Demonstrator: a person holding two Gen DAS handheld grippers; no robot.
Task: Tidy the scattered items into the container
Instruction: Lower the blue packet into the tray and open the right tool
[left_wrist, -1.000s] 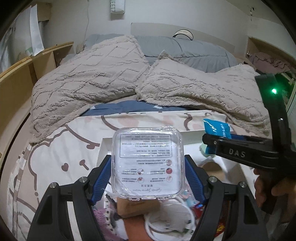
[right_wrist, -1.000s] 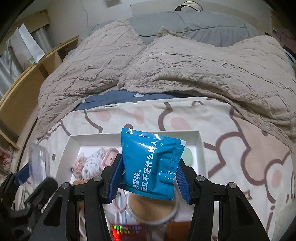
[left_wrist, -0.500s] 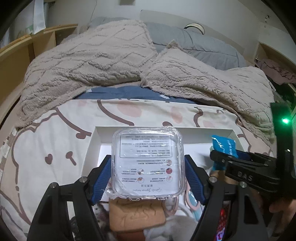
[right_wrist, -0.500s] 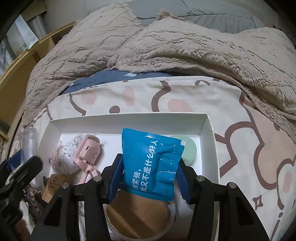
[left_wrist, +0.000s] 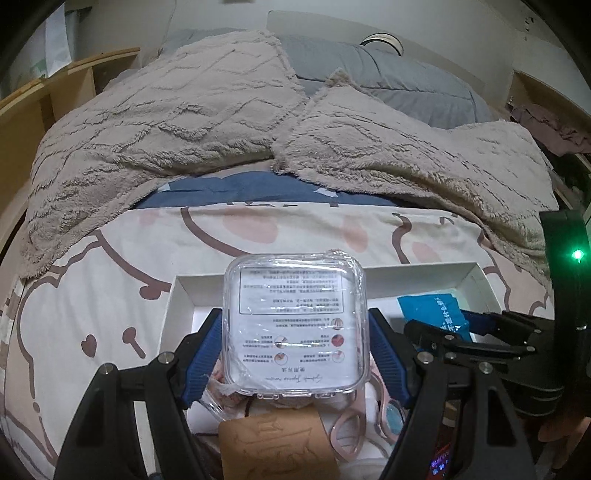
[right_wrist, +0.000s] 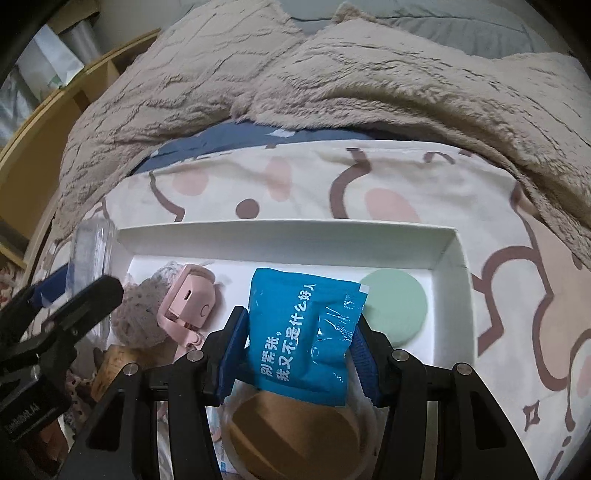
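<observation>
A clear plastic case (left_wrist: 295, 325) with a printed label is clamped between the blue pads (left_wrist: 202, 354) of the left gripper (left_wrist: 295, 354), which is held above the near part of a white cardboard box (left_wrist: 424, 271) lying on a cartoon-print bedspread (left_wrist: 92, 295). A blue foil packet (right_wrist: 301, 334) with white lettering is pinched between the pads of the right gripper (right_wrist: 299, 350), also over the box. In the left wrist view the right gripper is seen at three o'clock, with the packet (left_wrist: 432, 314) at its tip and a green light (left_wrist: 577, 254) on its body. In the right wrist view the left gripper (right_wrist: 74, 295) enters at nine o'clock, the clear case (right_wrist: 90, 251) seen edge-on. Inside the box (right_wrist: 280, 238) a pale green disc (right_wrist: 397, 308) is lying at two o'clock from the packet, near the right wall. A pink gadget (right_wrist: 190, 299) and a knitted grey piece (right_wrist: 142, 317) are lying at ten o'clock from the packet, touching each other. Under the packet a round tub with a brown lid (right_wrist: 295, 432) is seen. Under the clear case a tan embossed tag (left_wrist: 273, 443) and pink-handled scissors (left_wrist: 354, 432) are seen in the left wrist view. Beyond the box, at twelve o'clock, a fluffy beige blanket (left_wrist: 184, 122) is spread over a blue sheet (left_wrist: 243, 190). Wooden shelving (left_wrist: 44, 107) is found at ten o'clock.
</observation>
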